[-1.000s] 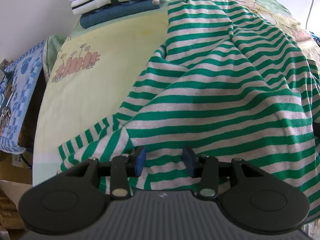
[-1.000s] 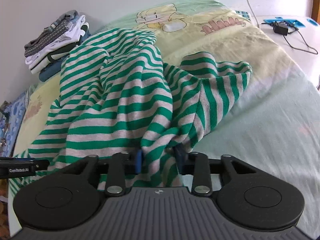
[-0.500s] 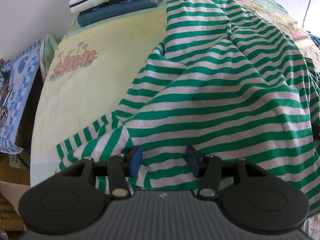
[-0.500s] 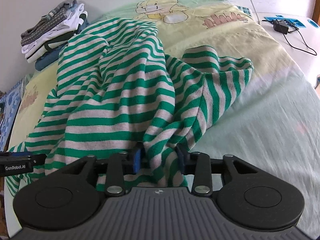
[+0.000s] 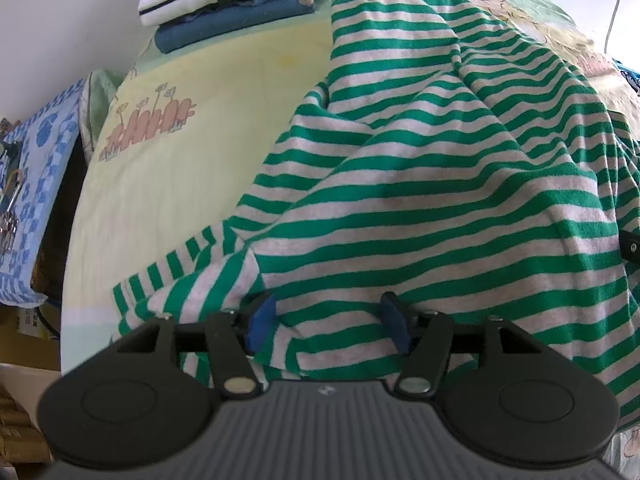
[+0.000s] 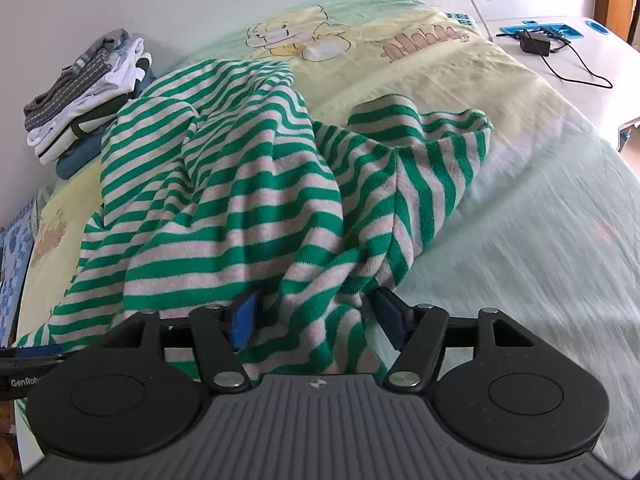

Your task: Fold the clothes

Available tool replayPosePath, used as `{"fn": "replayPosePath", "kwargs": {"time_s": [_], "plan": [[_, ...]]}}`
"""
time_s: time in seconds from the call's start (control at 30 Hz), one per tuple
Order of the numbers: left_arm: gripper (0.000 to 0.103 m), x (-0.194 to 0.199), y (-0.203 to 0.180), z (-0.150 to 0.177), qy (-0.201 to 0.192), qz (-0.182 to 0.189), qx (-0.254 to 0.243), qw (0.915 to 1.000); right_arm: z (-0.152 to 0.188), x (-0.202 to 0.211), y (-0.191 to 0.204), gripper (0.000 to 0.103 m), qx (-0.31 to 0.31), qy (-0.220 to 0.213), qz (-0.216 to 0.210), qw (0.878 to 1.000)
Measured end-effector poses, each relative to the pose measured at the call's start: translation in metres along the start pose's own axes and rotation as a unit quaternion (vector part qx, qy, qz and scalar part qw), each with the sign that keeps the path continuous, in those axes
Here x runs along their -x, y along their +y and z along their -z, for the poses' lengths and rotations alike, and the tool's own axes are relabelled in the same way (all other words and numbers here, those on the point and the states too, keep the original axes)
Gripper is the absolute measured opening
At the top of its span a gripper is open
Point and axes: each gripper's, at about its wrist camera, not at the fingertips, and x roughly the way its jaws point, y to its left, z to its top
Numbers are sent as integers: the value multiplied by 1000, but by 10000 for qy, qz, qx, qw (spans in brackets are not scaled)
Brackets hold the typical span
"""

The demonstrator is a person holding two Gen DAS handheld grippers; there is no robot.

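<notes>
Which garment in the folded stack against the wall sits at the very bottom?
The dark blue garment, at the bottom of the folded stack. The white and grey pieces lie on top of it, and it rests directly on the yellow bed sheet.

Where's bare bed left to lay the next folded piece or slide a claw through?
Two patches. One is the pale green sheet to the right of the striped garment, up to the cabled side table. The other is the yellow strip between the garment's left edge and the bed edge, below the folded stack. The middle is crowded, buried under the garment.

Both the left gripper [image 5: 326, 326] and right gripper [image 6: 318, 322] point steeply down, fingers just spreading apart.
</notes>
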Motion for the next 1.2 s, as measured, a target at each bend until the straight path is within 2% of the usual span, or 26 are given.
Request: {"fn": "replayPosePath", "kwargs": {"time_s": [0.1,0.17,0.2,0.23,0.33,0.5,0.7,1.07,1.2], "plan": [[70,0,1,0,-2,-32,27,10000,-4,-1,-1,69,157,104,-70,9998],[70,0,2,0,1,-27,49,10000,-3,0,-4,52,120,90,-113,9998],[70,1,2,0,-1,-31,54,10000,-3,1,-5,36,104,82,-154,9998],[70,1,2,0,-1,-36,54,10000,-3,2,-7,27,60,80,-244,9997],[70,1,1,0,3,-55,40,10000,-2,12,-7,18,49,-52,-316,9995],[70,1,1,-1,22,-66,49,10000,-3,39,-1,15,269,-473,-350,9979],[71,2,0,0,23,-69,58,10000,-15,74,-4,14,203,-858,-675,9938],[73,4,0,0,20,-42,103,9999,-21,106,5,14,297,-1202,-1032,9869],[74,6,1,1,-4,-3,101,9999,-21,113,8,14,380,-1304,-1039,9853]]}}
